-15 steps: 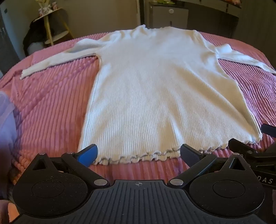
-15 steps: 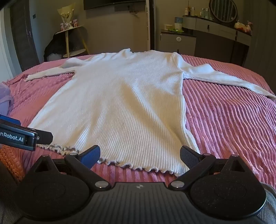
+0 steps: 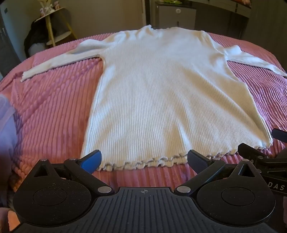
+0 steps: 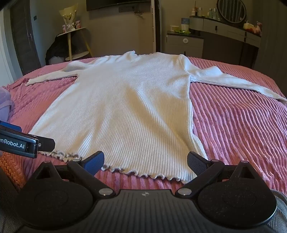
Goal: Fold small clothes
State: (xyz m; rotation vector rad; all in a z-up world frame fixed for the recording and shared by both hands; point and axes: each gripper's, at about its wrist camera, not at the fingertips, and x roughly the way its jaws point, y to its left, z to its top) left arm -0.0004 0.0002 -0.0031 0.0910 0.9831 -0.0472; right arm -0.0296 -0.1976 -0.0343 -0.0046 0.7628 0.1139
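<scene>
A white ribbed long-sleeved garment lies flat on the pink bedspread, collar far, ruffled hem near, both sleeves spread out sideways. It also shows in the right wrist view. My left gripper is open and empty, its fingers just short of the hem's left half. My right gripper is open and empty, at the hem's right corner. The right gripper shows at the right edge of the left wrist view; the left gripper shows at the left edge of the right wrist view.
A lilac cloth lies at the bed's left edge. Beyond the bed stand a small wooden side table with dark clothes, a grey cabinet and a dresser with a round mirror.
Both grippers have held nearly still at the hem. The garment has not moved.
</scene>
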